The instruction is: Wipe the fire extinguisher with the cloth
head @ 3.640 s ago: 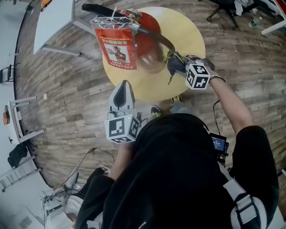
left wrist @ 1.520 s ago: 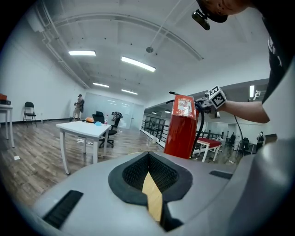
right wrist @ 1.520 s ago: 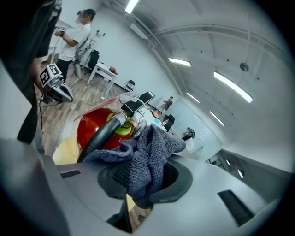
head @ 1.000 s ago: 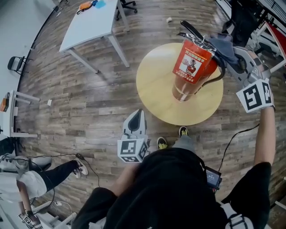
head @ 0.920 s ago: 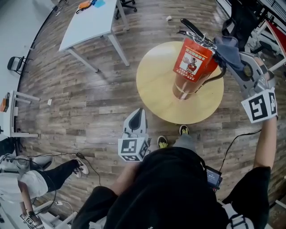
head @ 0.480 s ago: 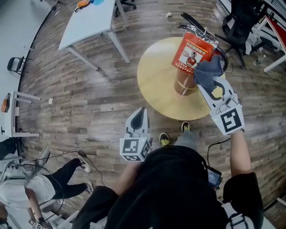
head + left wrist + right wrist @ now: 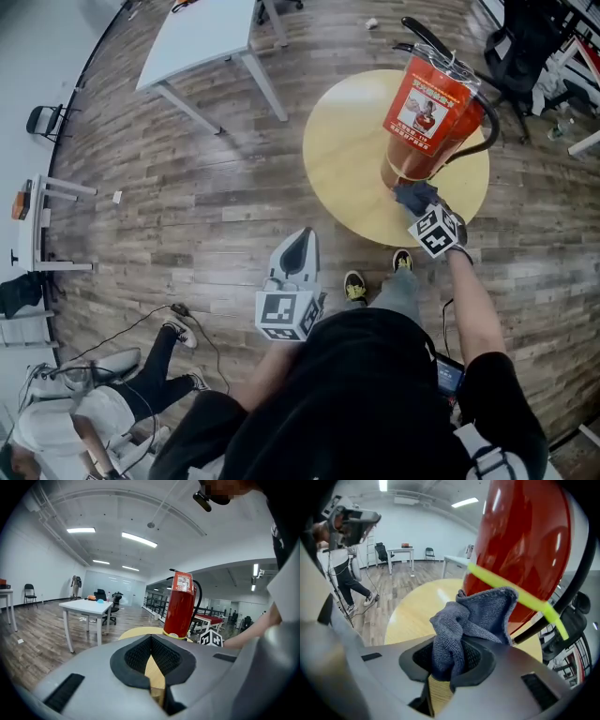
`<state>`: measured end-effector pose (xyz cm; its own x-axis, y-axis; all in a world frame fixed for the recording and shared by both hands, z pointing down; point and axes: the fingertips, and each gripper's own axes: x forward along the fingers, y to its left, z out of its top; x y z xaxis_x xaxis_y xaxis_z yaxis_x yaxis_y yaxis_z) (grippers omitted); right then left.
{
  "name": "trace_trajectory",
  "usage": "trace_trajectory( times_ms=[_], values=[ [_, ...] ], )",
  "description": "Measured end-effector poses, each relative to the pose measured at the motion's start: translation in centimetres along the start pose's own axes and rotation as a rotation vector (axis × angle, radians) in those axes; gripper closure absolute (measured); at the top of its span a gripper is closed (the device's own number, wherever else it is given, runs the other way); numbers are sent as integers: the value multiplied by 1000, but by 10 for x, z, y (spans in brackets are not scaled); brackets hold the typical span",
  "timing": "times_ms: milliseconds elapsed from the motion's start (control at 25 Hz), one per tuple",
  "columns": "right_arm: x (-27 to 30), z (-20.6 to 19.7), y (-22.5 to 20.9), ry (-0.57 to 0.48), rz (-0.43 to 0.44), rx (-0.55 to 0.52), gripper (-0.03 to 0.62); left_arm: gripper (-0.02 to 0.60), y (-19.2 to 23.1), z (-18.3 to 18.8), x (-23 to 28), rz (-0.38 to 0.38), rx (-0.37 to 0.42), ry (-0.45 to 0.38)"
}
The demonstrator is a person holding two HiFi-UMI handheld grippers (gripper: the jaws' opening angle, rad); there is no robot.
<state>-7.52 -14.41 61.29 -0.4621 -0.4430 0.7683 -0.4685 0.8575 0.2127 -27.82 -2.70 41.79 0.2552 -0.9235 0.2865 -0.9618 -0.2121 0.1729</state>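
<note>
Red fire extinguisher (image 7: 433, 117) stands upright on the round tabletop (image 7: 347, 159). The right gripper (image 7: 450, 667) has its jaws pinched on the grey cloth (image 7: 473, 620), right by its low part. Wiping is under way, I think; next, rub around the base. Before, the cloth was higher up. The left gripper (image 7: 151, 667) hangs well away, jaws closed on nothing.

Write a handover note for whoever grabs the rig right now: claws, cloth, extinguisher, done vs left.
Right claw: shut on the grey cloth, held at the lower red body of the fire extinguisher, by its yellow band. Contact looks likely, not certain.
Left claw: shut, empty, held low in front of the person, off the round table.
The extinguisher stands upright on the table.
Done: cloth gripped and brought to the cylinder. How much is wiped cannot be told.
Left: wipe around the body, probably working up from the base.
</note>
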Motion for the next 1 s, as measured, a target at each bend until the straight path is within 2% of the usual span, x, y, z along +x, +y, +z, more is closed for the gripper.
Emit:
trace_trajectory(
  times_ms=[120, 360, 480, 640, 840, 1000],
  values=[
    [27, -7, 9, 35, -17, 135, 508, 566, 2, -4, -4, 9, 12, 14],
    [68, 21, 20, -62, -49, 534, 508, 566, 7, -13, -16, 29, 25, 45],
    [80, 32, 19, -77, -60, 639, 508, 566, 7, -14, -23, 31, 38, 51],
    [87, 44, 19, -76, -61, 623, 508, 566, 11, -20, -26, 37, 43, 65],
    [58, 14, 18, -62, -13, 403, 508, 566, 3, -24, -21, 9, 40, 64],
    [37, -24, 4, 11, 21, 272, 508, 566, -2, -19, -16, -5, 39, 55]
  ],
)
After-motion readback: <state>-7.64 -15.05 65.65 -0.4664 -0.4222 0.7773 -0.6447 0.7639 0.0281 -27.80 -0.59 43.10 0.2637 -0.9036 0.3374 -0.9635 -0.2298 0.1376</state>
